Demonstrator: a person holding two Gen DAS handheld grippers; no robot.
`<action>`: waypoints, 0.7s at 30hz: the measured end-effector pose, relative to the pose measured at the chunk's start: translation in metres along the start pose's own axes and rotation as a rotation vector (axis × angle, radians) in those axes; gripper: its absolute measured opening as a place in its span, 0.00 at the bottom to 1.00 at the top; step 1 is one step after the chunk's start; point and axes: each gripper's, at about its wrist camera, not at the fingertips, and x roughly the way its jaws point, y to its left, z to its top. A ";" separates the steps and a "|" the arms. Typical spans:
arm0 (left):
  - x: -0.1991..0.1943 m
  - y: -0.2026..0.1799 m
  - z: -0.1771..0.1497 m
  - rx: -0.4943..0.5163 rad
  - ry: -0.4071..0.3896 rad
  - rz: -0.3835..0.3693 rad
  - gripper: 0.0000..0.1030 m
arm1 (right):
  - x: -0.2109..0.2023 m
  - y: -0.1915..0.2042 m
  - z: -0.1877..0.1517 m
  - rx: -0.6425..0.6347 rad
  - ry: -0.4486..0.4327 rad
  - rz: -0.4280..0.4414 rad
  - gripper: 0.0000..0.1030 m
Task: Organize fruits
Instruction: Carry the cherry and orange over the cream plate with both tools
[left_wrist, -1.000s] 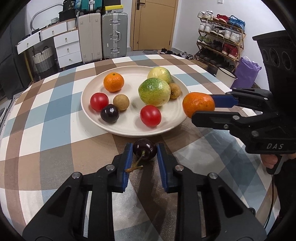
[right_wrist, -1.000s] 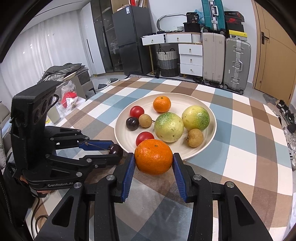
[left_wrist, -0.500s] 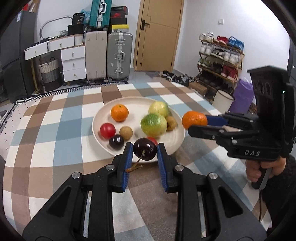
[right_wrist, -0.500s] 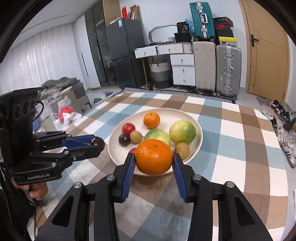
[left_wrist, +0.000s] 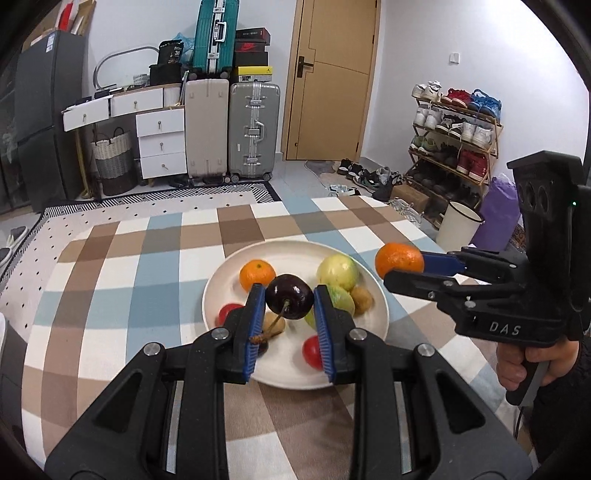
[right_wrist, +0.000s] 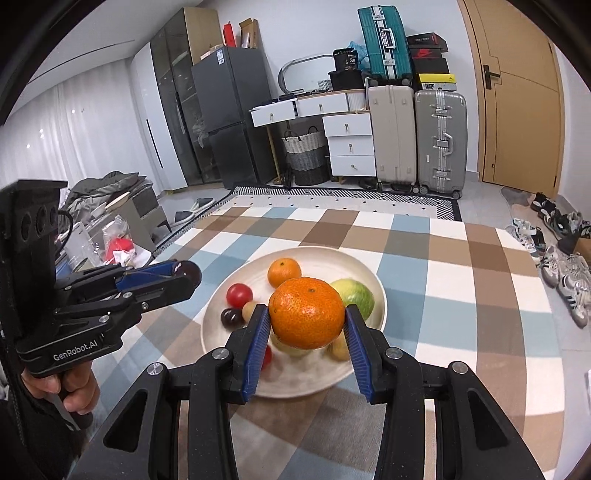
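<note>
- Above the cream plate (left_wrist: 218, 291), the left gripper (left_wrist: 289, 300) pinches a dark cherry (left_wrist: 290, 301), stem dangling.
- Beside it, the right gripper (right_wrist: 306, 314) clamps a mandarin (right_wrist: 306, 313) over the checked table (right_wrist: 461, 280).
- Behind both grippers, several plated fruits are half hidden; the brown ones are perhaps longans.

A dark cherry (left_wrist: 290, 301), stem hanging down, is clamped between blue pads in the air above the plate (left_wrist: 221, 280). A tangerine (right_wrist: 306, 314) is likewise clamped aloft over the plate's near side. On the cream plate lie a second tangerine (right_wrist: 283, 272), two cherry tomatoes, a dark cherry (right_wrist: 231, 318), two green-yellow fruits and small brown fruits.
</note>
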 end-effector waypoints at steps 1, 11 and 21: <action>0.003 0.000 0.003 0.000 -0.003 0.001 0.23 | 0.002 0.000 0.003 0.000 0.002 0.001 0.41; 0.045 0.010 0.022 0.000 0.005 0.015 0.23 | 0.033 -0.005 0.026 -0.020 0.025 -0.002 0.41; 0.073 0.028 0.006 -0.033 0.052 0.026 0.23 | 0.066 -0.008 0.028 -0.029 0.058 0.000 0.41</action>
